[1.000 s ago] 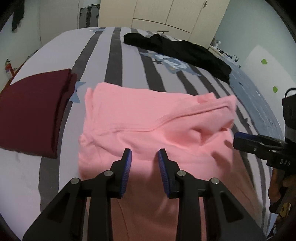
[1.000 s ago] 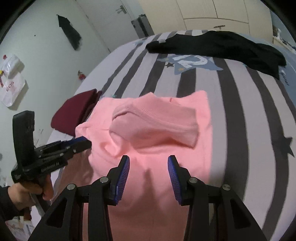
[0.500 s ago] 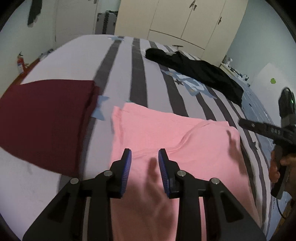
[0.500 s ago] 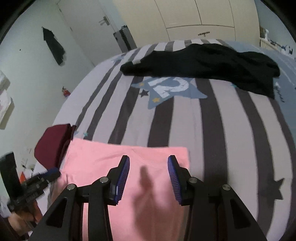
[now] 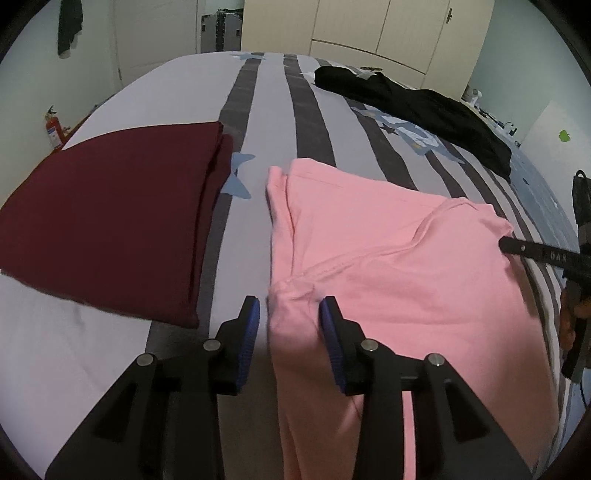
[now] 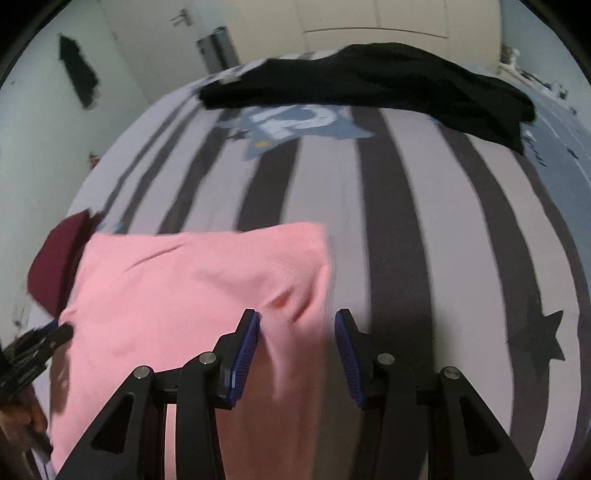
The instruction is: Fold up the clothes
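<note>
A pink garment (image 5: 388,266) lies partly folded on the striped bed (image 5: 273,110). My left gripper (image 5: 290,317) hangs low over the garment's left edge. Its jaws are opening, and a bunched bit of pink cloth sits loose between them. In the right wrist view my right gripper (image 6: 297,325) stands open over the pink garment's (image 6: 177,295) right edge, with the cloth border between its pads but not pinched. The right gripper (image 5: 535,254) also shows at the garment's right corner in the left wrist view. The left gripper (image 6: 37,347) shows at the lower left of the right wrist view.
A folded maroon garment (image 5: 110,214) lies just left of the pink one, with a narrow strip of bedsheet between them. A black garment (image 5: 413,107) sprawls across the far side of the bed. Wardrobe doors (image 5: 369,29) stand beyond, and a fire extinguisher (image 5: 53,127) by the left wall.
The left gripper has slid from over the pink garment's middle to its left edge, and its jaws stand wider. The right gripper has shifted to the right edge. Both sit closer to the cloth.
</note>
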